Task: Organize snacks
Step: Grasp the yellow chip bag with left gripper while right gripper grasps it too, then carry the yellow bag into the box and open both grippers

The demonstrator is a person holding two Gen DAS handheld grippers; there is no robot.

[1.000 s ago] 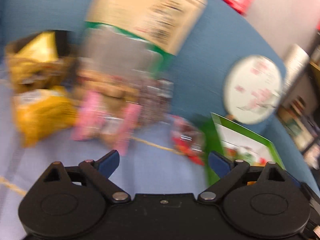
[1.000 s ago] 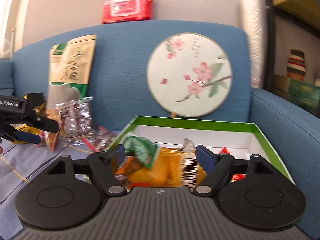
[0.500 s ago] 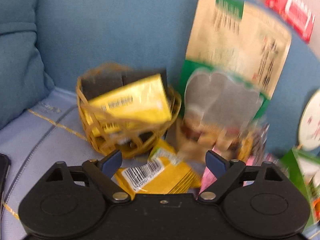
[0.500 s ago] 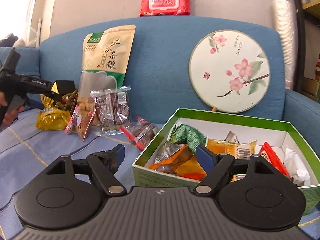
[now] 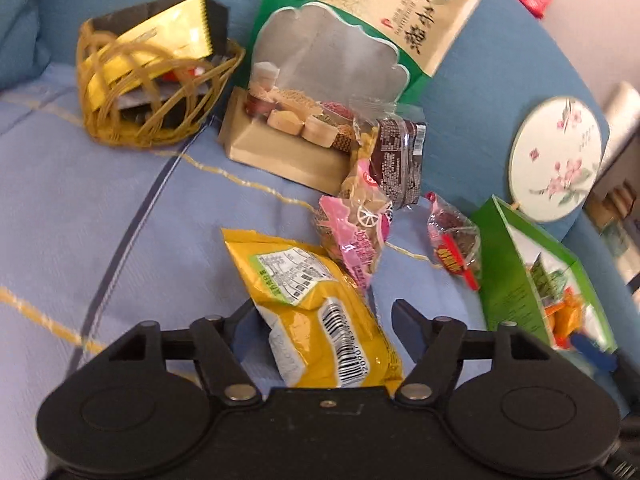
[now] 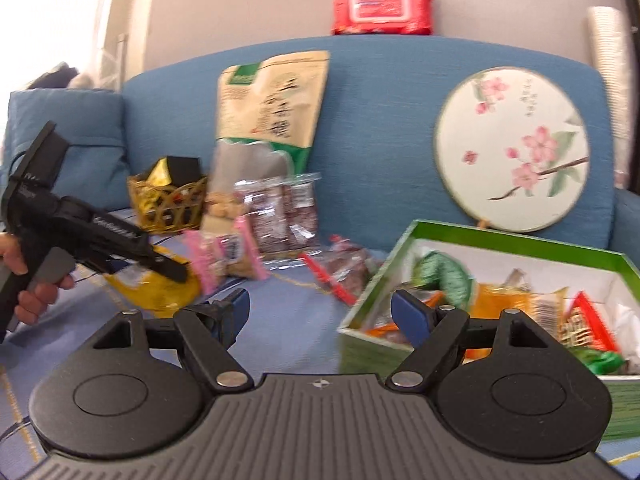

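My left gripper [image 5: 324, 312] is open, with a yellow snack bag [image 5: 316, 312] lying between its fingers on the blue sofa seat. The bag also shows in the right wrist view [image 6: 160, 288] under the left gripper [image 6: 168, 268]. A pink packet [image 5: 354, 232], a brown packet [image 5: 400, 164] and a red-banded packet [image 5: 454, 240] lie beyond it. A green box [image 6: 496, 240] holds several snacks. My right gripper [image 6: 320, 308] is open and empty, just left of the box.
A gold wire basket [image 5: 152, 80] with a gold packet stands at the back left. A tall beige and green bag [image 5: 340, 64] and a round floral fan [image 6: 512, 148] lean on the sofa back. A red wipes pack [image 6: 382, 10] lies on top of the backrest.
My left gripper has dropped down and moved right so the yellow bag now lies between its fingers. My right gripper has shifted left, away from the green box.
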